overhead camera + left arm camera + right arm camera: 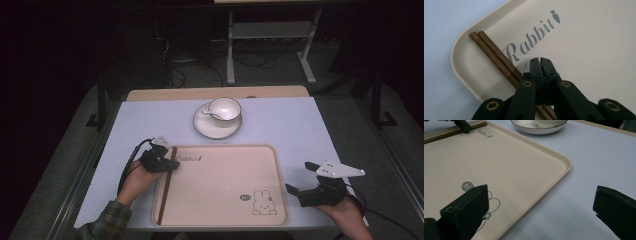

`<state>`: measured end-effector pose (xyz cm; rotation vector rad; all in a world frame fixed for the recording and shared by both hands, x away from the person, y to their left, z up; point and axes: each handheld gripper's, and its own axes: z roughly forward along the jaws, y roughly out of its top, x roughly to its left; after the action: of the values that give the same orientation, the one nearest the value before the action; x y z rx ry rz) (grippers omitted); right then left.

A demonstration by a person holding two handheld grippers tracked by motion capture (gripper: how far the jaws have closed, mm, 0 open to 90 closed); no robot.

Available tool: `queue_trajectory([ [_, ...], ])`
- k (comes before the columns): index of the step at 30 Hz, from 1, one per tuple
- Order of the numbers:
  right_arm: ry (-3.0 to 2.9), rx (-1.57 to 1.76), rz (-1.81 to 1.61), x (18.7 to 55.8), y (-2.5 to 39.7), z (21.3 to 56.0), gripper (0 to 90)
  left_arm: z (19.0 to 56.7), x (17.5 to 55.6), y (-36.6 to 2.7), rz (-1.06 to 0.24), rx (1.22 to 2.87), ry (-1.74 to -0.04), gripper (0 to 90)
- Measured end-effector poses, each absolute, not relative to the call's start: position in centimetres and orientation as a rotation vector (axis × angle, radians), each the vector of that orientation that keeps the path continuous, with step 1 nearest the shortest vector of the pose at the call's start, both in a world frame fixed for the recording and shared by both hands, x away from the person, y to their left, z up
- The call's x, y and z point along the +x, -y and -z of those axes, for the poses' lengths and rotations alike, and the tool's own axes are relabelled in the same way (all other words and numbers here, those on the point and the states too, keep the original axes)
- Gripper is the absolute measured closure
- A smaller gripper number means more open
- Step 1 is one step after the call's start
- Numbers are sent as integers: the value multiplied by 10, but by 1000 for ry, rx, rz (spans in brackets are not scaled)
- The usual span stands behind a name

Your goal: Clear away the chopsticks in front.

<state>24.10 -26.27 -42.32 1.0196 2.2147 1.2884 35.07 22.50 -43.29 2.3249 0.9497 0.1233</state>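
A beige tray (225,175) printed with a rabbit and the word "Rabbit" lies at the table's front. A pair of dark wooden chopsticks (166,187) lies along the inside of its left rim. My left gripper (173,163) hovers over the far end of the chopsticks. In the left gripper view its jaws (540,61) are pressed shut just right of the chopsticks (496,56), which run under the gripper's body, with nothing visibly between the jaws. My right gripper (298,176) stands open over the table just right of the tray (511,165), holding nothing (541,188).
A white cup (225,109) with a spoon (212,116) in it stands on a white saucer (202,125) beyond the tray. The saucer (539,128) also appears in the right gripper view. The pale table cover (300,130) is bare right of the tray.
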Motion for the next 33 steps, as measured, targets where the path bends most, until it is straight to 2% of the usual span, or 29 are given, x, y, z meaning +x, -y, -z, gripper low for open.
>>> queue_trajectory([
  [10,-2213,1023,-1287,240,264,423,0,433,352,-224,-125,2328,-943,879],
  [15,-2212,1024,-1287,239,263,423,0,426,348,-222,-155,2310,-919,823],
  [17,-2214,1023,-1287,239,263,423,0,421,345,-222,-166,2286,-908,782],
  [22,-2212,1027,-1290,239,264,423,0,410,336,-225,-203,2233,-877,603],
  [28,-2209,1025,-1289,238,264,423,0,404,323,-235,-249,2206,-867,428],
  [33,-2211,1024,-1293,238,264,423,0,403,312,-249,-275,2168,-872,343],
])
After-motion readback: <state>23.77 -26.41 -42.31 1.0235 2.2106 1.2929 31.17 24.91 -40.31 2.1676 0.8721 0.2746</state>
